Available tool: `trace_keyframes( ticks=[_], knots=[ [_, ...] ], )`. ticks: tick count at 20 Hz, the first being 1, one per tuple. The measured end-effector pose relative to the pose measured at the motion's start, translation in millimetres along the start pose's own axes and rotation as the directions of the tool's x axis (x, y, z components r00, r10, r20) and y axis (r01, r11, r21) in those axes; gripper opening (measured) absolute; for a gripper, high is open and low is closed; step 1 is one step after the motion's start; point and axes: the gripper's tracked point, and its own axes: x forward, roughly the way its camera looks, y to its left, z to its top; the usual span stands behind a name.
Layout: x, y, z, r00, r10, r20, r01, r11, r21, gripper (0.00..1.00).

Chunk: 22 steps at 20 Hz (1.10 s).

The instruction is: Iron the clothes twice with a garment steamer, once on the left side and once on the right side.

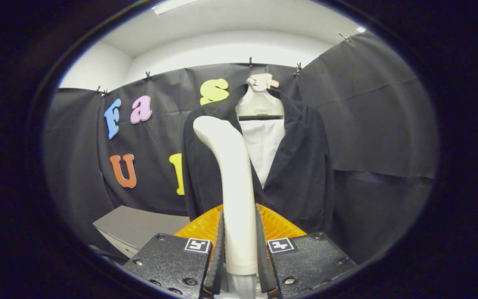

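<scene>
Your gripper [240, 253] is clenching the garment steamer [232, 182] by the lower part of its cream handle, both ribbed fingers [218, 253] pressing on it from either side, so the tool is standing upright between them and rising away from you. You are probably gripping that low so the bent head at the top can be reaching forward to the cloth while the handle is staying steady. Just behind the handle's lower part an orange ribbed piece [278, 226] is showing; what it is cannot be told. Beyond the steamer, a dark jacket [301, 166] with a white shirt [264, 145] inside is hanging on a pale hanger [259, 104], open-fronted and facing the steamer, which is keeping both front panels flat and reachable. The steamer's head is overlapping the jacket's left panel near the lapel; whether it is touching cannot be told. Beside and below the jacket, a grey surface [139, 226] is sitting. Judging by the head's position, you are working the left-side pass.
</scene>
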Motion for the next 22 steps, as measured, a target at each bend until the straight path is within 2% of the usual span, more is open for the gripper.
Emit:
trace_keyframes(
  ticks=[6,22],
  knots=[
    [34,4,-18,0.999,-0.034,-0.028,0.033,0.998,-0.060,0.37],
    [22,-24,-97,0.981,-0.094,-0.169,0.080,0.993,-0.089,0.37]
  ],
)
